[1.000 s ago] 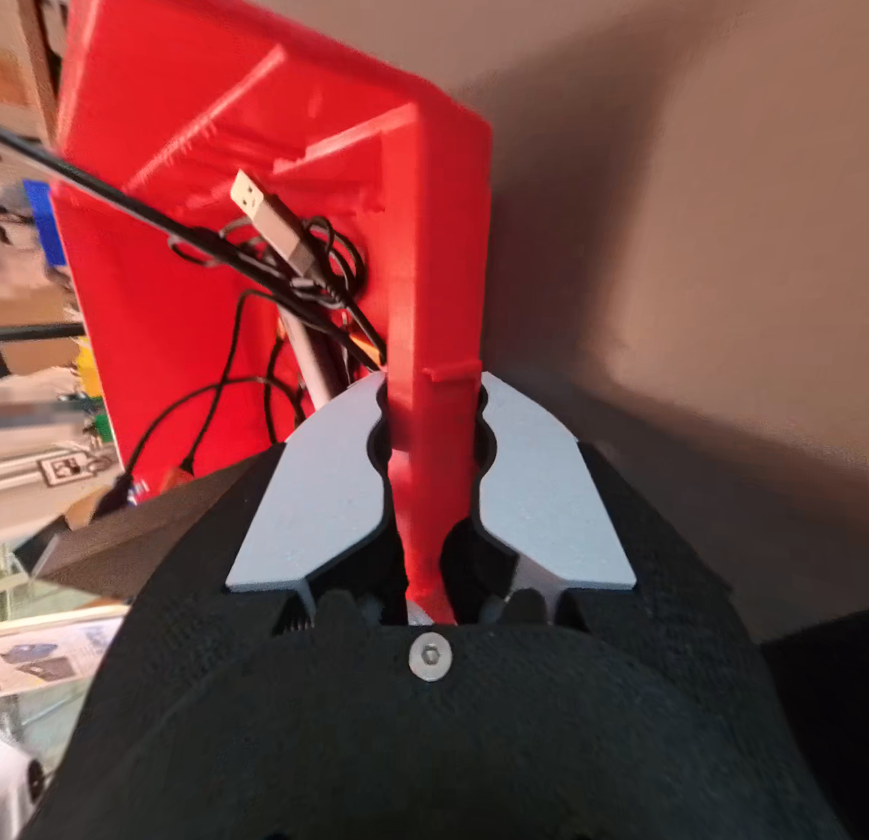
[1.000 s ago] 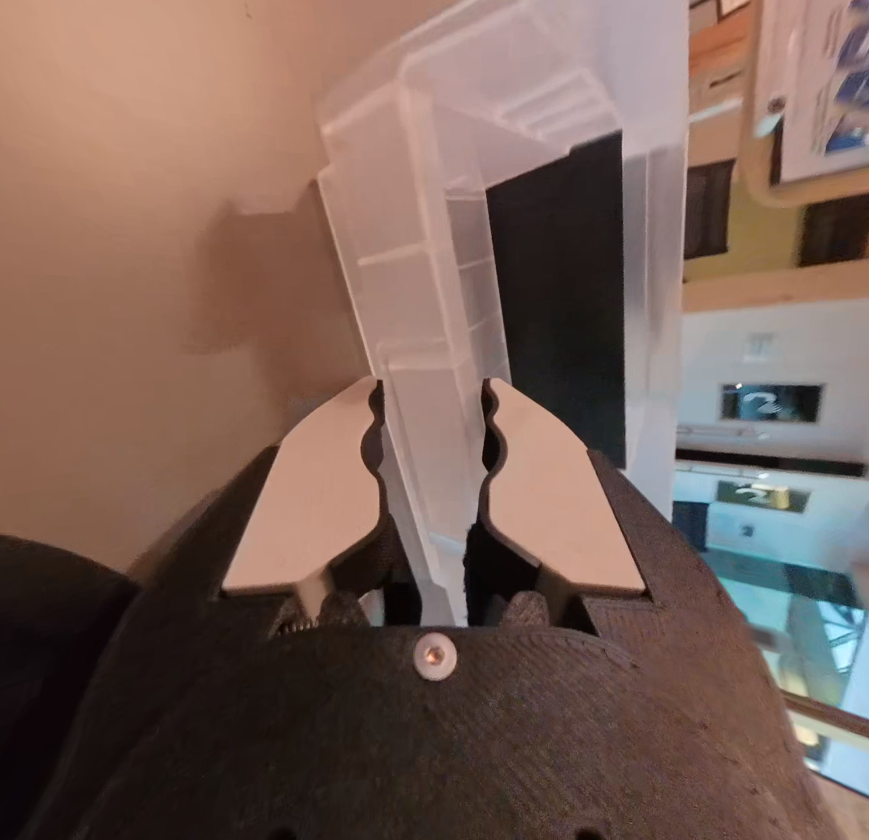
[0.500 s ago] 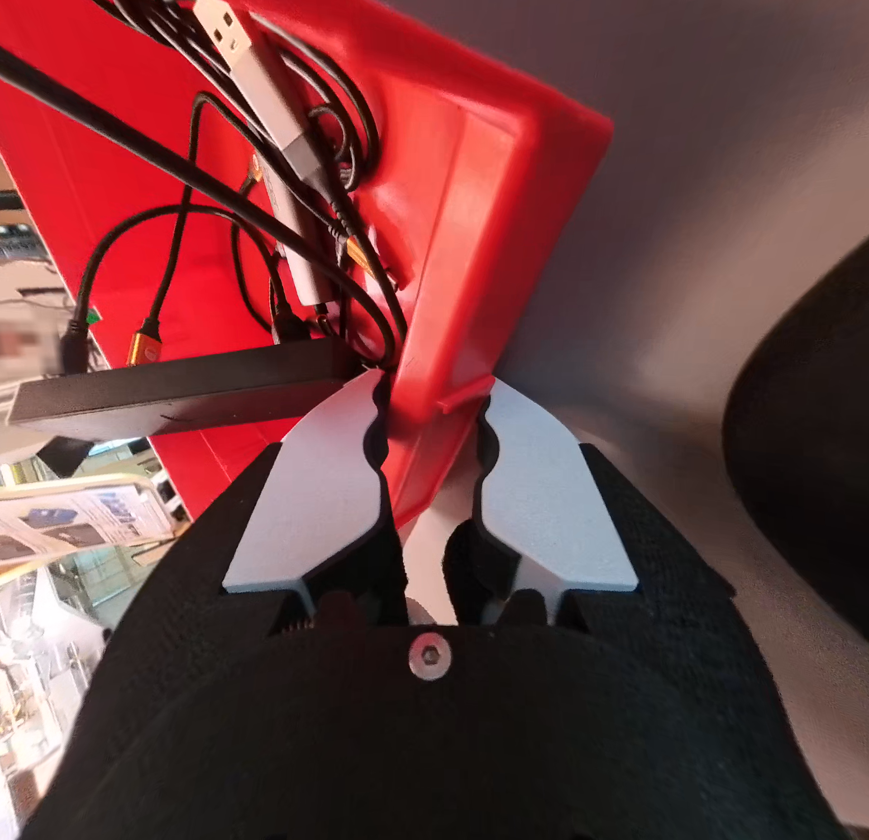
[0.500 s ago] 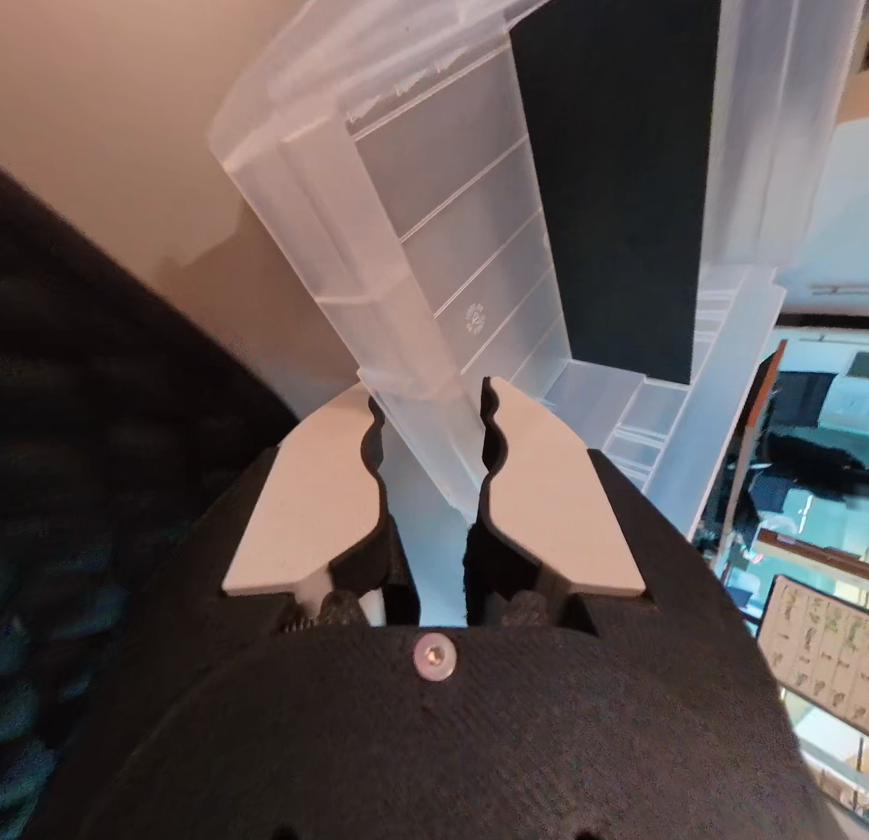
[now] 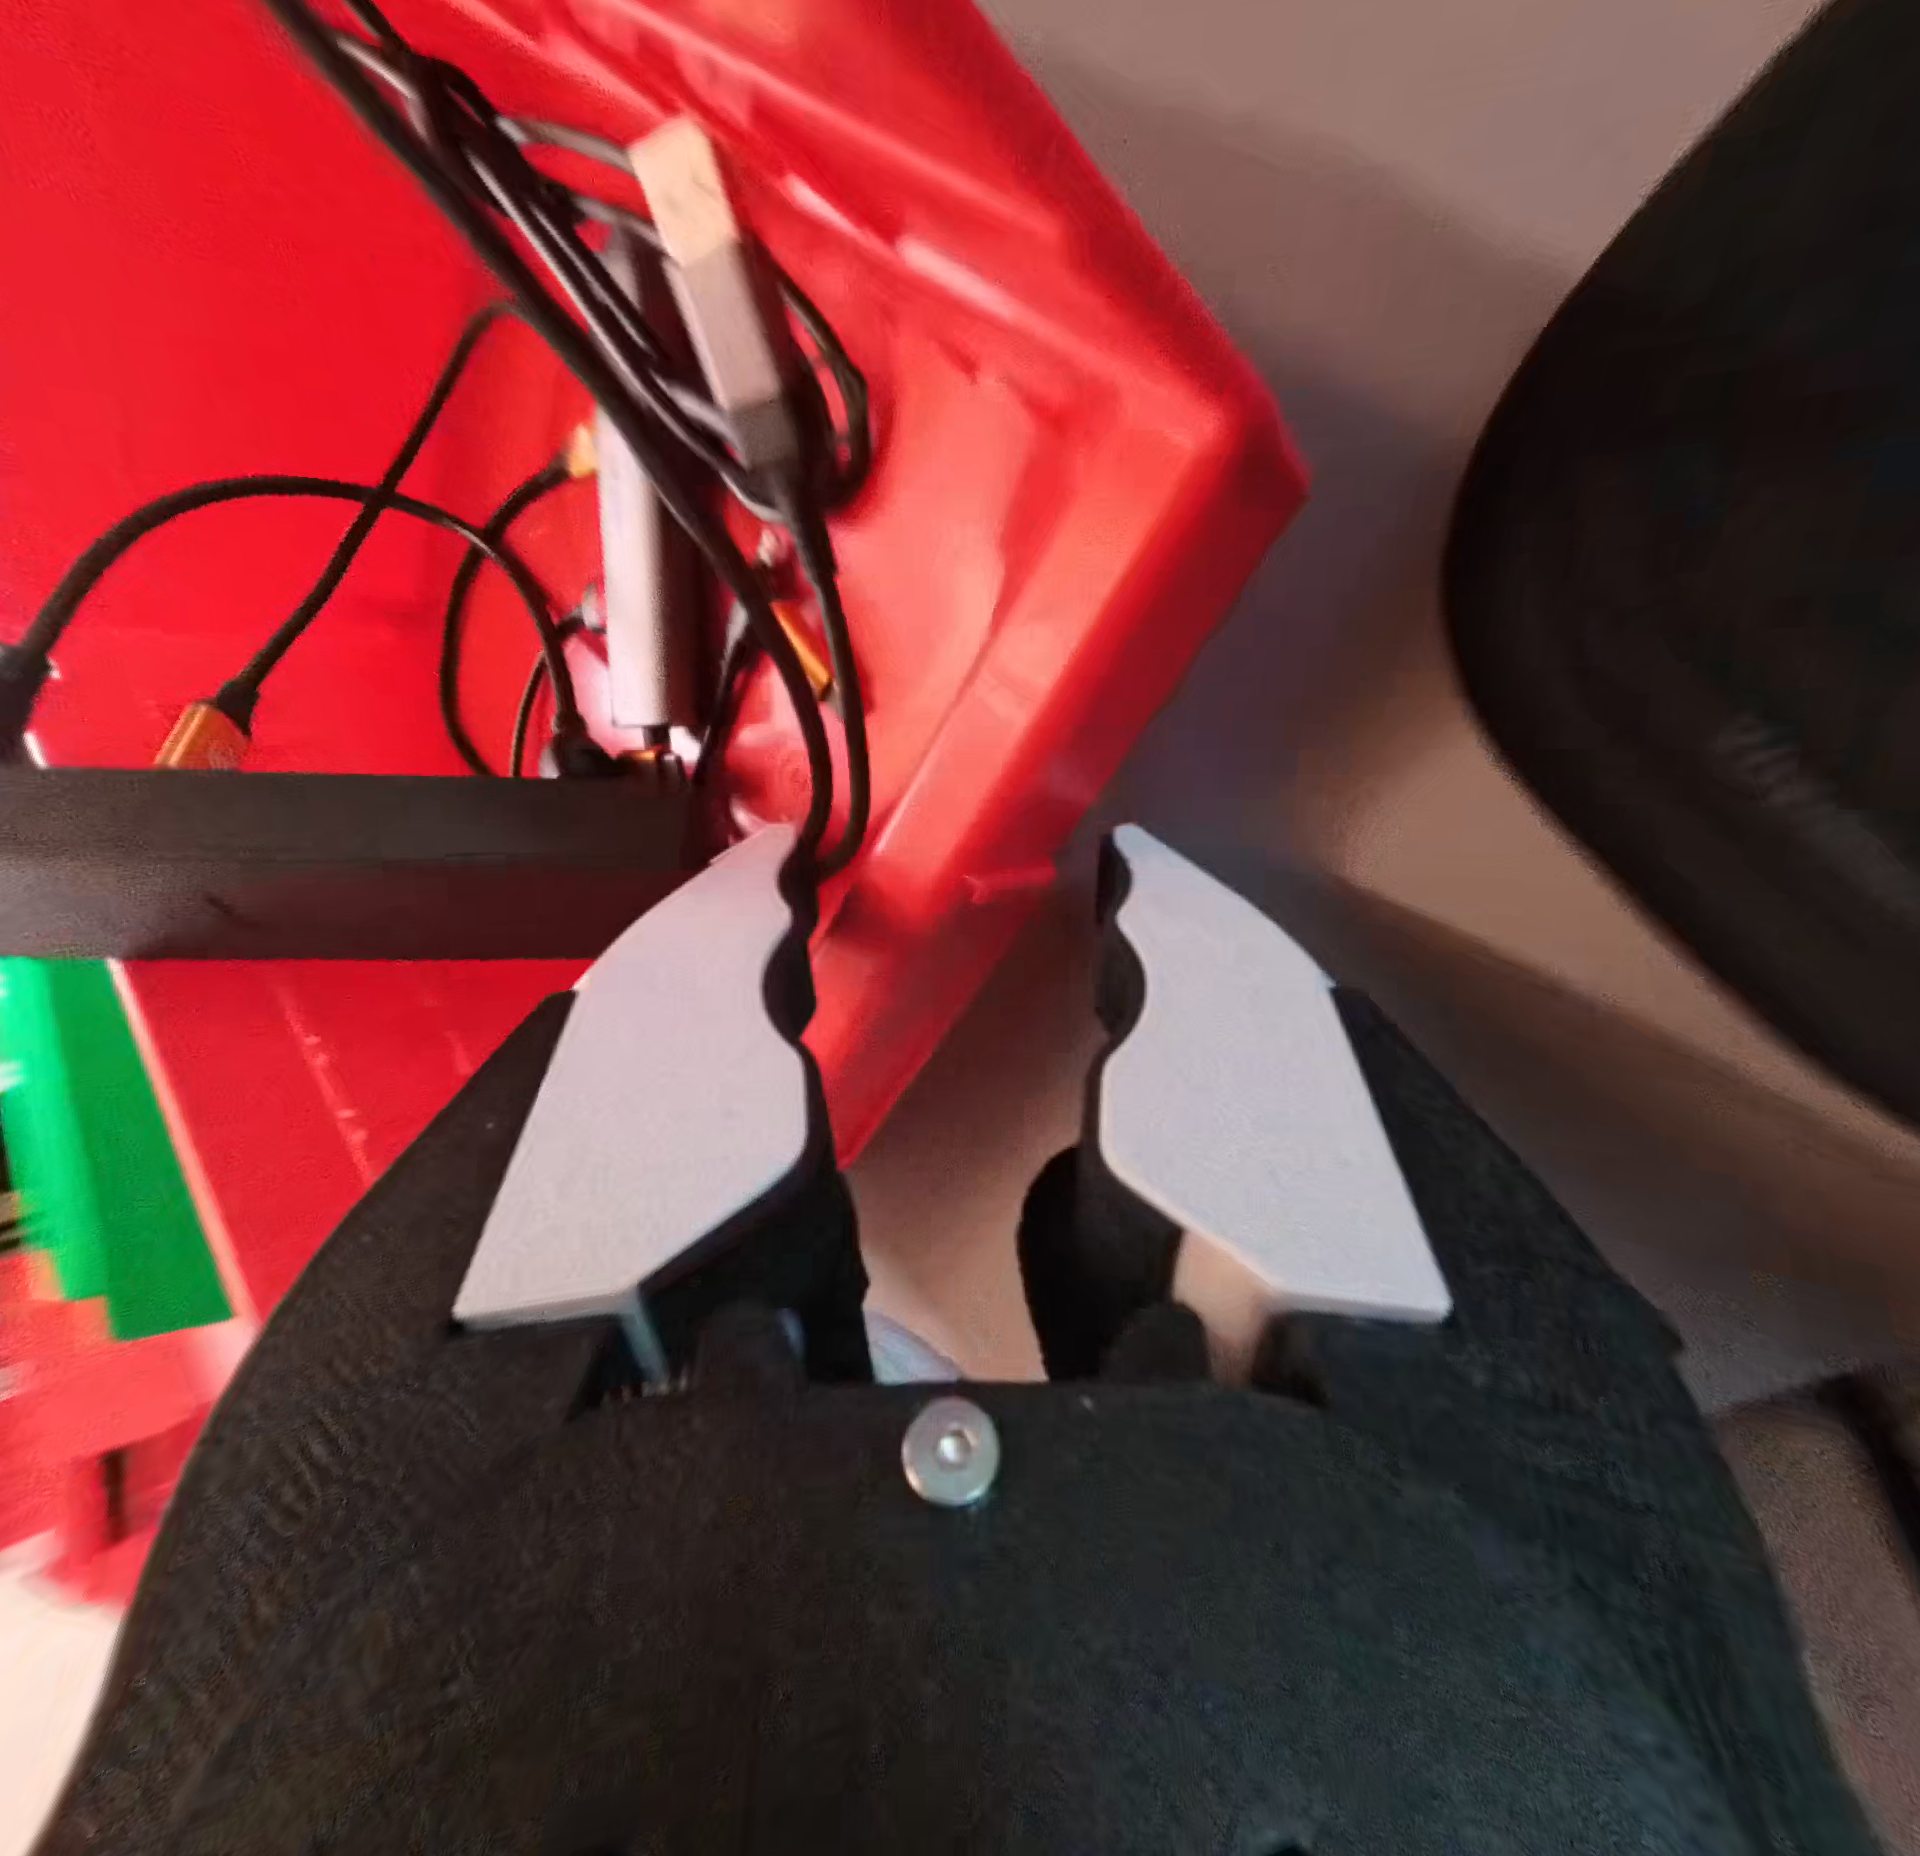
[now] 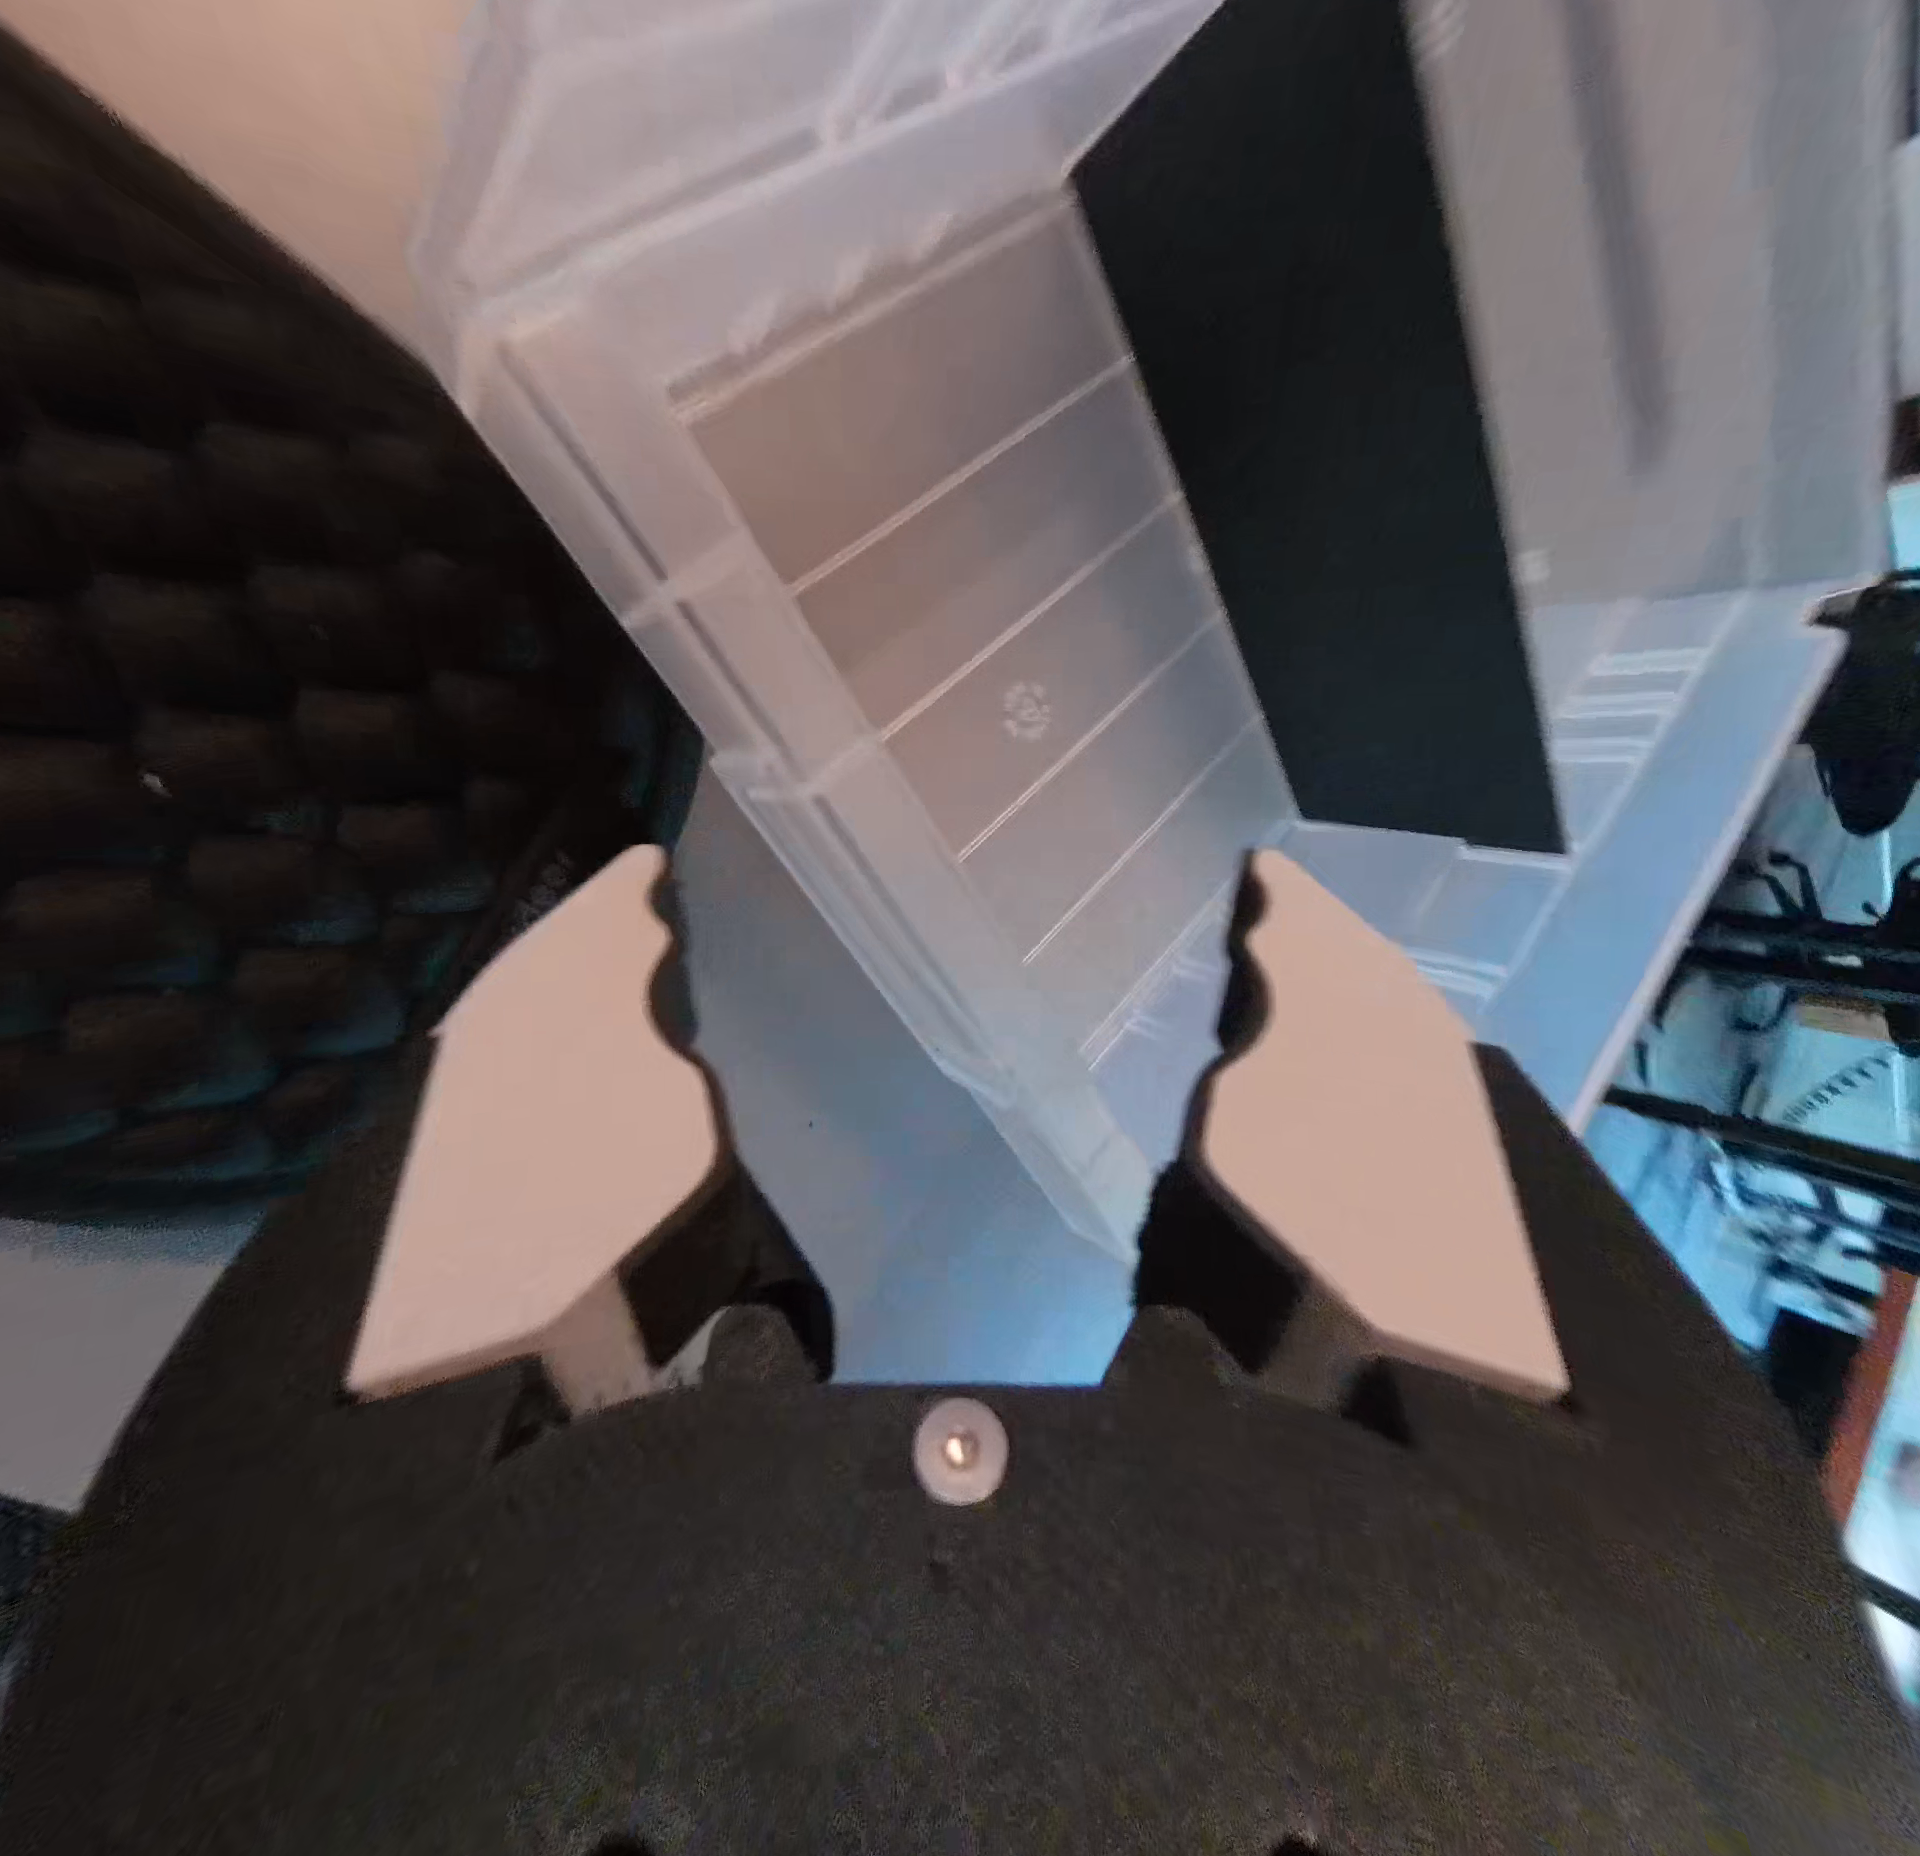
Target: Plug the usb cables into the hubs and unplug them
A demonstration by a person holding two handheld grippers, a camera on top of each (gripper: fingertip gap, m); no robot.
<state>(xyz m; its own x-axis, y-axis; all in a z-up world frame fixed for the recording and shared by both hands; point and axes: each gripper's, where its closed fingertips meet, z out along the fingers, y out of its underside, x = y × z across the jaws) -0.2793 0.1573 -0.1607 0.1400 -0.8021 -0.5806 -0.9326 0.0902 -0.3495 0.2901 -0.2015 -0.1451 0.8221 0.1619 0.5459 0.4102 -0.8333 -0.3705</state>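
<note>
In the left wrist view we see our left hand-held gripper (image 5: 951, 861) with its two pale fingers parted and nothing clamped between them; the corner wall of a red bin (image 5: 1049, 518) reaches into the gap, close against the left finger (image 5: 665, 1089), while the right finger (image 5: 1247, 1110) stands apart from it. The bin is tilted and turned so that we look into it. Inside lies a tangle of black usb cables (image 5: 665, 383), one ending in a silver plug (image 5: 707, 279) that points up and away, another in an orange-tipped plug (image 5: 203, 736) at the left. A grey stick-shaped hub (image 5: 639, 601) lies among them, and a long black bar-shaped hub (image 5: 343, 861) crosses the lower left of the bin, its end just beside the left fingertip. One black cable loops down to that fingertip; whether it touches we cannot tell. A green patch (image 5: 94, 1141) shows at the far left edge, and a dark rounded mass (image 5: 1714, 559), blurred, fills the upper right against a beige wall (image 5: 1351, 144). In the right wrist view our right hand-held gripper (image 6: 956, 871) is spread wide and grips nothing; the lower edge of a clear plastic bin (image 6: 935, 580), also tilted, runs down into the gap and ends near the base of the right finger (image 6: 1382, 1172). A flat black slab (image 6: 1309, 456) lies against the bin's inner wall. A dark textured surface (image 6: 208, 663) fills the left, and blurred room clutter (image 6: 1818, 975) shows at the right.
</note>
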